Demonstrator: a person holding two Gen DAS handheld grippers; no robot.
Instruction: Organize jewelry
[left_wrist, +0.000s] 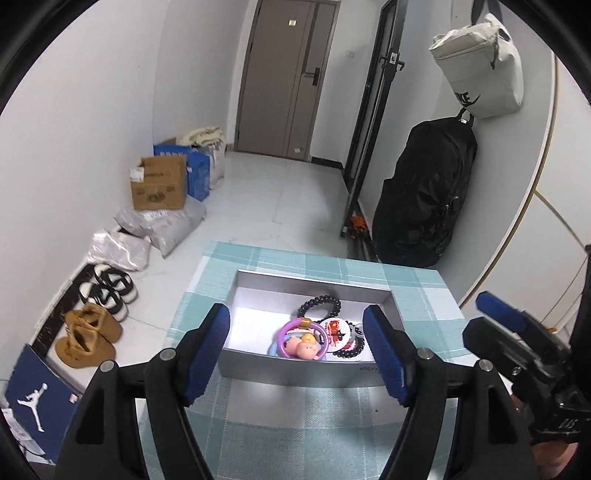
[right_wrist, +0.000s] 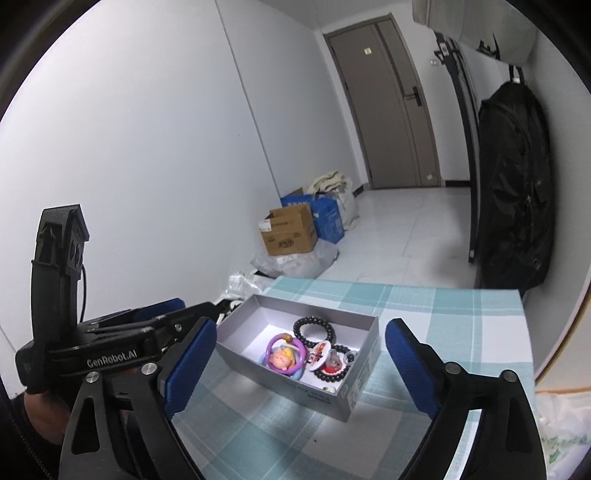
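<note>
Toward the far edge of the table (right_wrist: 461, 317) your box (right_wrist: 364, 373) holds the bead bracelets (right_wrist: 314, 326) and doll charm (right_wrist: 282, 360), so with left gripper (left_wrist: 297, 350) and right gripper (right_wrist: 299, 367) both spread and empty, back away level without nudging it.

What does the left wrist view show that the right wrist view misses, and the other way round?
Only the left wrist view shows the shoes on the floor and the white bag hanging above the backpack. Only the right wrist view shows the printed end of the box. Both show the open box on the checked tablecloth, holding bracelets and a doll.
</note>
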